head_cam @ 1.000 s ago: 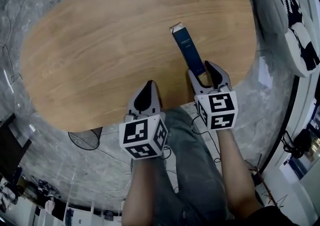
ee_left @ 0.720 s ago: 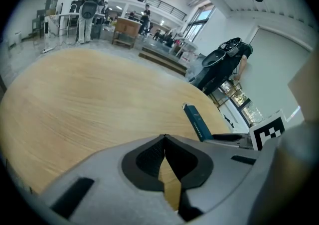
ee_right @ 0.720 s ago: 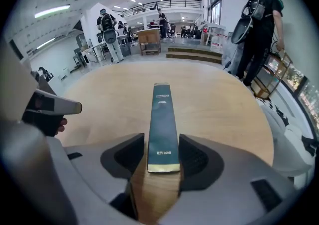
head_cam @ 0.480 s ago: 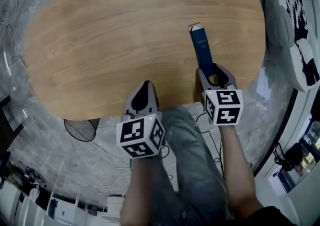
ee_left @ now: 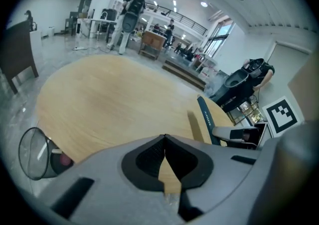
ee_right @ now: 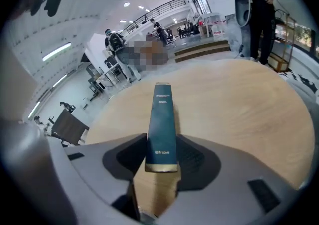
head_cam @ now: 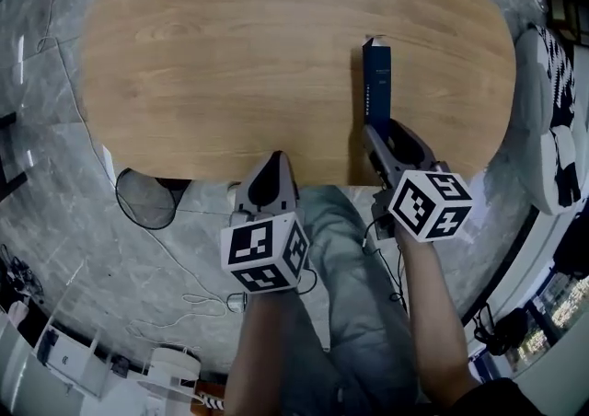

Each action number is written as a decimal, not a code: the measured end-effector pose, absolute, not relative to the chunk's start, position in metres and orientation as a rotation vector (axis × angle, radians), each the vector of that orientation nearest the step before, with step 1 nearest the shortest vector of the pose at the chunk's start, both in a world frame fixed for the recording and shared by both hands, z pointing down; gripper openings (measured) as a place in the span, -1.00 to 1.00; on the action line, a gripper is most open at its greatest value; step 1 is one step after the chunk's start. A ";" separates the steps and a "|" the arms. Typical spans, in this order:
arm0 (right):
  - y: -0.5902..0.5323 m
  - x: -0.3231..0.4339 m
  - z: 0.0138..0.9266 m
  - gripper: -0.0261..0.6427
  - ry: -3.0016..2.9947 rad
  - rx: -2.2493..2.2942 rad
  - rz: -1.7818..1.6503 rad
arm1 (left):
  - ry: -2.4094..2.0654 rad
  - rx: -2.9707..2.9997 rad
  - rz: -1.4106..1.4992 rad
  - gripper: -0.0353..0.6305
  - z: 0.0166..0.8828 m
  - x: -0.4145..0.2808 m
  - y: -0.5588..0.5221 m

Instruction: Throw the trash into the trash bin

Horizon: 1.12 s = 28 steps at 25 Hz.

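Note:
A long dark blue box (head_cam: 376, 83) juts out over the oval wooden table (head_cam: 230, 55), its near end between the jaws of my right gripper (head_cam: 385, 133). In the right gripper view the box (ee_right: 162, 119) sits between the pads, which are closing on it, and it hangs just above the wood. My left gripper (head_cam: 270, 162) hovers at the table's near edge, shut and empty, its tips (ee_left: 164, 137) touching. A wire mesh trash bin (head_cam: 147, 200) stands on the floor by the table's left near edge and also shows as the bin (ee_left: 35, 152) in the left gripper view.
A black-and-white patterned seat (head_cam: 552, 129) stands right of the table. Cables (head_cam: 184, 299) trail over the grey floor. The person's legs (head_cam: 354, 276) are below the grippers. People and desks (ee_left: 129, 15) stand far behind the table.
The right gripper has swung the box from a leftward slant to pointing straight away. Both grippers have shifted along the table's near edge, and the bin has come into fuller view.

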State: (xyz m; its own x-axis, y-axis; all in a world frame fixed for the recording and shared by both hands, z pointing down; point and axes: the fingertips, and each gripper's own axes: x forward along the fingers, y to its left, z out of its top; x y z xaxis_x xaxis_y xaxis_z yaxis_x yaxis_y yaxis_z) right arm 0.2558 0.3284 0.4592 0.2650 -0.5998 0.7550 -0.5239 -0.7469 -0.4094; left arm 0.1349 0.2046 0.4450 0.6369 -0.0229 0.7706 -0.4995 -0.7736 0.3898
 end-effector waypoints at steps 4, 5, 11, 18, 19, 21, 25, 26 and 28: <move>0.268 0.218 0.448 -0.38 1.252 -2.343 -1.501 | -0.563 2.225 0.990 -0.88 0.434 0.080 0.164; 0.254 0.209 0.444 -0.38 1.291 -2.318 -1.503 | -0.602 2.209 0.972 -0.88 0.432 0.066 0.155; 0.181 0.151 0.423 -0.38 1.545 -2.220 -1.523 | -0.812 2.104 0.869 -0.88 0.417 -0.009 0.110; 0.103 0.073 0.413 -0.38 1.785 -2.106 -1.541 | -0.964 2.010 0.721 -0.88 0.405 -0.088 0.063; 0.092 0.060 0.413 -0.38 1.814 -2.091 -1.544 | -0.978 1.994 0.696 -0.88 0.405 -0.099 0.057; 0.068 0.029 0.416 -0.38 1.879 -2.065 -1.552 | -1.012 1.964 0.658 -0.88 0.407 -0.129 0.041; 0.027 -0.039 0.422 -0.38 2.003 -1.999 -1.567 | -1.090 1.909 0.608 -0.88 0.412 -0.193 0.013; 0.024 -0.047 0.420 -0.38 2.027 -1.984 -1.570 | -1.107 1.901 0.604 -0.88 0.409 -0.201 0.012; 0.017 -0.068 0.417 -0.38 2.073 -1.949 -1.579 | -1.147 1.878 0.592 -0.88 0.405 -0.223 0.010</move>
State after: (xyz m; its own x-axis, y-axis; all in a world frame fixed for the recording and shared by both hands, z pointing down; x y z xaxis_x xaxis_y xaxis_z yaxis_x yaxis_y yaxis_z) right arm -0.0684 0.0166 0.4169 -0.2783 -0.7065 0.6507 -0.8150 -0.1848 -0.5492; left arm -0.2235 0.0097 0.4046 0.4706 -0.4870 0.7358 -0.8819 -0.2321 0.4104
